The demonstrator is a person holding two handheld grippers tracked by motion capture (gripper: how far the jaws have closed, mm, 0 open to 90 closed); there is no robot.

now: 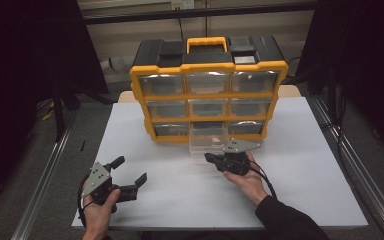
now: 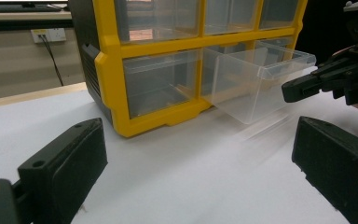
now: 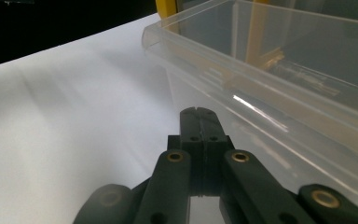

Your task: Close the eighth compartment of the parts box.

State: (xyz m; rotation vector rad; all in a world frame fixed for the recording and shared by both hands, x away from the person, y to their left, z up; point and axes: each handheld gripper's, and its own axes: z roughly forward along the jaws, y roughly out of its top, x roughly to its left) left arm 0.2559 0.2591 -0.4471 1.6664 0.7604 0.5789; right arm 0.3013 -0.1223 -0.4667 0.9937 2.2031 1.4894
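A yellow and black drawer cabinet [image 1: 209, 66] [image 2: 107, 70] stands at the back of the white table [image 1: 180, 195], with three rows of clear drawers. The bottom middle drawer [image 1: 207, 142] [image 2: 256, 84] [image 3: 279, 70] is pulled out toward me and looks empty. My right gripper [image 1: 207, 157] [image 3: 199, 114] is shut with nothing between its jaws. Its tip lies just in front of the drawer's front wall, low over the table, apart from it in the left gripper view [image 2: 291, 91]. My left gripper [image 1: 129, 170] [image 2: 198, 126] stands open and empty near the table's front left, pointing toward the cabinet.
The other drawers sit closed in the cabinet, which has a yellow carry handle [image 1: 207, 42] on top. Metal rails [image 1: 45, 170] run along both sides of the table. Bare white tabletop [image 3: 74, 116] lies between the two grippers and to the right.
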